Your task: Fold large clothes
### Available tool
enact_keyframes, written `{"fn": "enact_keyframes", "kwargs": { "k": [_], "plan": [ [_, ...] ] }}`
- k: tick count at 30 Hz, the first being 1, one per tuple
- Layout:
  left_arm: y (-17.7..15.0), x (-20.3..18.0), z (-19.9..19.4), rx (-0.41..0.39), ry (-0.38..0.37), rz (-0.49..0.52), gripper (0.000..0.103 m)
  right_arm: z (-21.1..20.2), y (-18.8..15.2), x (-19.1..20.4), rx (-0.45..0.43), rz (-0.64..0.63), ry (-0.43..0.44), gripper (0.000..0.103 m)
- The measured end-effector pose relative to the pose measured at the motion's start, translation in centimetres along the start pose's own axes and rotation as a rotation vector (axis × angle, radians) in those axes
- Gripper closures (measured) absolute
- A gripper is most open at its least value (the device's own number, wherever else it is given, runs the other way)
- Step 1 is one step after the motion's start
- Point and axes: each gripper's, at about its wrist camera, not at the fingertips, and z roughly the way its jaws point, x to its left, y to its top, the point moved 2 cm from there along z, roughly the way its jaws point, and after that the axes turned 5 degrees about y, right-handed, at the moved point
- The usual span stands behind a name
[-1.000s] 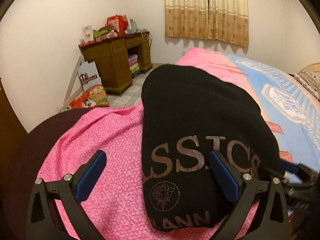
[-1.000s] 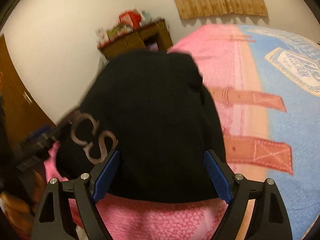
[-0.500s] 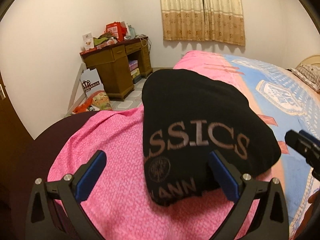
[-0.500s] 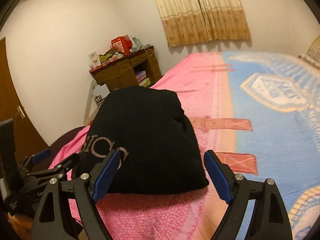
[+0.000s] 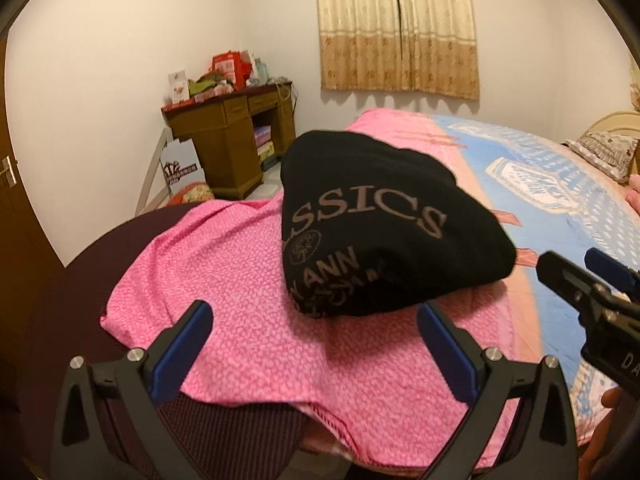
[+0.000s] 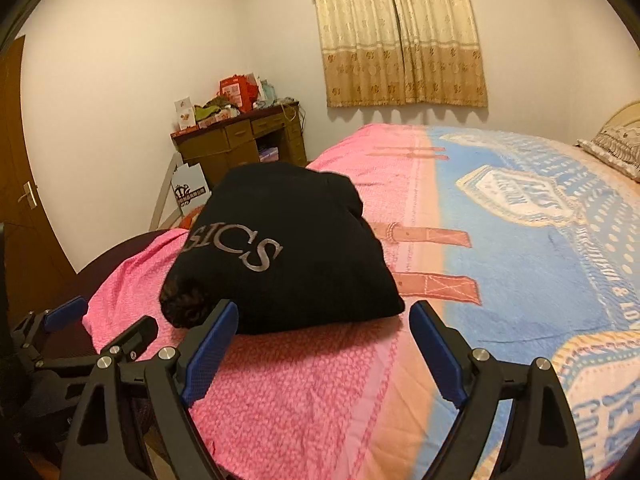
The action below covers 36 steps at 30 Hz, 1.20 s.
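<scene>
We see the black top (image 5: pixel 384 224) lying folded into a compact bundle on the pink blanket (image 5: pixel 248 320) at the bed's near end. Our left gripper (image 5: pixel 314 344) and right gripper (image 6: pixel 322 346) are both spread, holding nothing; folding looks finished.

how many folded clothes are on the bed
1: a black folded top with grey lettering lies on the pink end of the bed cover, just ahead of both open grippers. More could be hidden outside these views.
</scene>
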Motion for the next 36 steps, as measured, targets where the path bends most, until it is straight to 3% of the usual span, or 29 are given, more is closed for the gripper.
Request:
{"fn": "enact_keyframes", "kwargs": {
  "k": [6, 10, 18, 27, 36],
  "plan": [
    [-0.1, 0.5, -4.0, -0.094, -0.045, -0.016, 0.0, -5.1, 0.8, 1.7, -0.116, -0.023, -0.032, 0.015],
    [0.2, 1.5, -7.2, -0.189, -0.007, -0.026, 0.0, -8.2, 1.5, 3.2, -0.2, -0.045, -0.039, 0.015],
    [0.9, 3.5, -11.0, -0.292, 0.04, -0.048, 0.0, -12.1, 2.1, 6.5, -0.307, -0.112, -0.052, 0.01],
    [0.5, 2.7, -12.6, -0.277, -0.11, -0.078, 0.0, -14.2, 1.9, 6.2, -0.325, -0.074, -0.061, 0.01],
    [0.4, 1.9, -14.2, -0.336, -0.049, -0.059, 0.0, -16.4, 1.6, 5.4, -0.374, -0.038, -0.073, 0.009]
  ]
}}
